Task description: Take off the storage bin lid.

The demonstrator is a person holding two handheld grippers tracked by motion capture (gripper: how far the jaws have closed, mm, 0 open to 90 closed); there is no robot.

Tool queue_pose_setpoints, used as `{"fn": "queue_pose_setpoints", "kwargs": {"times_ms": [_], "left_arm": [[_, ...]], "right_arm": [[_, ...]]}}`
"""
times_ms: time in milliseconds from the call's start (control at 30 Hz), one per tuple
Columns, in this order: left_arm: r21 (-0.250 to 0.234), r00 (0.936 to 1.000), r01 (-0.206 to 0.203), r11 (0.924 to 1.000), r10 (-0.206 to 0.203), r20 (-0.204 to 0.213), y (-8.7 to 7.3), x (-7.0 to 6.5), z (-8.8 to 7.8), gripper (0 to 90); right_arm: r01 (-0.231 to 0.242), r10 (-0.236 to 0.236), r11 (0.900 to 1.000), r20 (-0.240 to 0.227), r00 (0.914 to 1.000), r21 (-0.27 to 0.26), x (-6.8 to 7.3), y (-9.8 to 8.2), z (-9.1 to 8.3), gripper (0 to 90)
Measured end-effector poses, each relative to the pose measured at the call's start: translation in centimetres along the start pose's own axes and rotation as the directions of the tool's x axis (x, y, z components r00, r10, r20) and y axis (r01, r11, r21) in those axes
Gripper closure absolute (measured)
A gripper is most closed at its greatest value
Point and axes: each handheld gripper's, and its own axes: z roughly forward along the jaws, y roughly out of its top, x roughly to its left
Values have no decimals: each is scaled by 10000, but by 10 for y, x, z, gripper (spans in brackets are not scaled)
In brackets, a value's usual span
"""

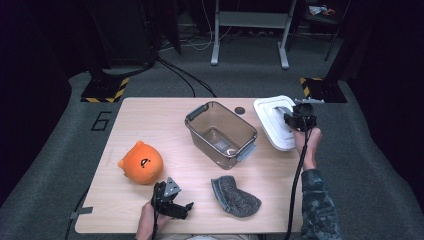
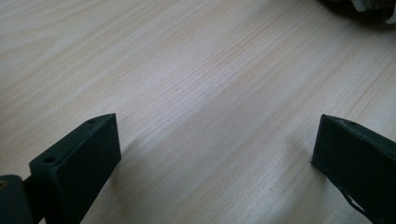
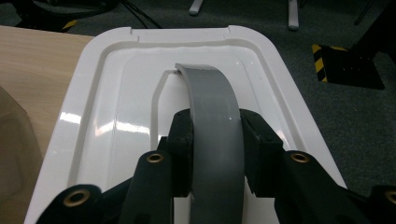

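Lid [image 1: 274, 122] is the thing in work here: a white plastic lid that lies at the far right corner of the table [image 1: 150, 120], partly over the right edge. The right gripper [image 3: 215, 140] has its two black jaws pressed on both sides of the grey arched handle [image 3: 210, 107] of this lid, so the handle is clamped between them. I think the handle is taken because it is the only raised part that narrow jaws can hold; the flat plate gives no grip.

The clear brown container [image 1: 220, 132] stands open near the middle of the table, just beside the lid, with its grey side latches turned out. It seems ready to receive the lid or first some things.

The left gripper [image 1: 176, 204] rests low at the near edge of the table, and its jaws stand wide apart with only bare wood between them. It probably waits there so it does not disturb the other hand.

The orange plush toy [image 1: 141, 163] sits toward the left edge, and the grey sock [image 1: 234, 196] lies near the near edge.
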Motion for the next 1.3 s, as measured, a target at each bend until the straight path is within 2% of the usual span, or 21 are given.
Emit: {"fn": "queue_pose_setpoints", "kwargs": {"times_ms": [200,367,433,633,1033,1233,1300], "left_arm": [[-2,10000,1,10000,-1,1,0,0,0,6],[-2,10000,-1,10000,1,1,0,0,0,6],[1,10000,-2,10000,2,-1,0,0,0,6],[0,10000,-4,10000,4,1,0,0,0,6],[27,10000,-13,10000,13,-12,0,0,0,6],[-4,10000,-4,10000,4,-4,0,0,0,6],[-3,10000,-3,10000,3,-5,0,0,0,6]], "right_arm": [[49,-53,9996,160,9999,275,0,-12,14,669],[-225,217,9991,228,9995,372,3,-21,26,669],[-144,135,9990,218,9997,432,3,-23,28,668],[-378,357,9971,337,9988,655,7,-35,43,668],[-623,587,9916,351,9977,1132,18,-50,67,668],[-695,671,9880,224,9975,1377,19,-55,77,663],[-570,561,9867,103,9984,1523,18,-57,80,659]]}}
